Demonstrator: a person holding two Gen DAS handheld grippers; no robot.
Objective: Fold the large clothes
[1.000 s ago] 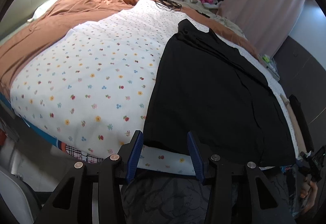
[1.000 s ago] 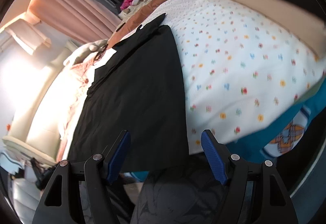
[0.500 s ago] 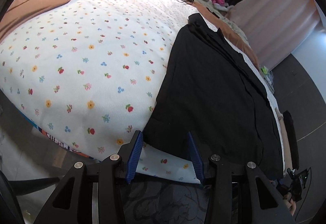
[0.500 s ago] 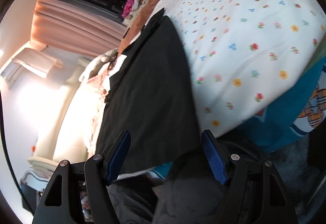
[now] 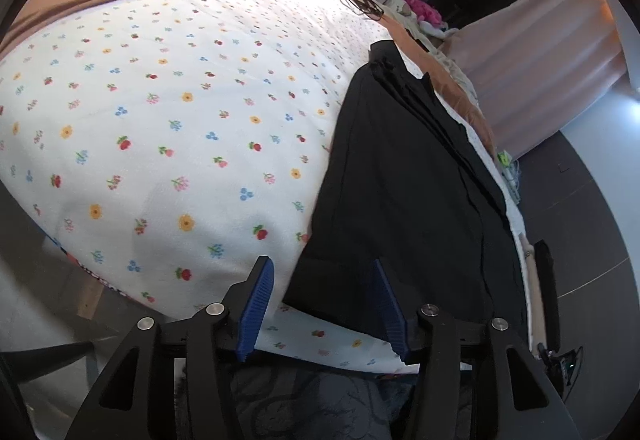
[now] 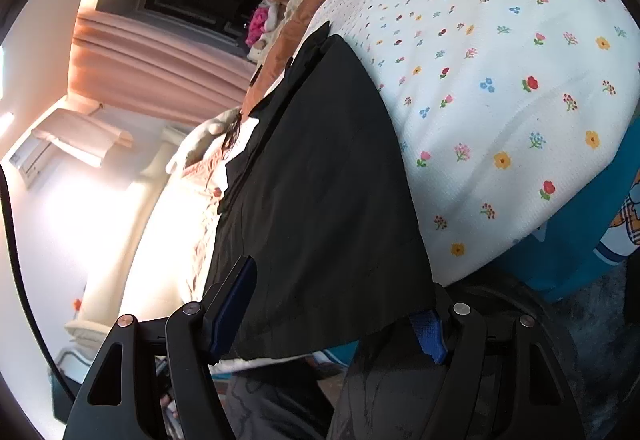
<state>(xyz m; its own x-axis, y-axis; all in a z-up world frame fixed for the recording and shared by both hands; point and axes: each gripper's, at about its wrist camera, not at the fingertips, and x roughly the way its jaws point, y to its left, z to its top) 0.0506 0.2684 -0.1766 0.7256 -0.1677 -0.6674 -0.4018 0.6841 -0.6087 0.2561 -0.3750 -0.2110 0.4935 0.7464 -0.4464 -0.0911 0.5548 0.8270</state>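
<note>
A long black garment (image 5: 404, 176) lies flat on the flowered bed (image 5: 168, 128), its near hem at the bed's near edge; the left gripper (image 5: 320, 304) and right gripper (image 6: 336, 304), both spread and empty, straddle the hem corners; next, likely pinching both corners to fold it away.

You see the black garment (image 5: 404, 200) as matt, smooth cloth. It lies on a floral blanket (image 5: 180, 128) of finely textured white fabric. Ribbed blue pads (image 5: 256, 304) line your matt black plastic fingers.
</note>
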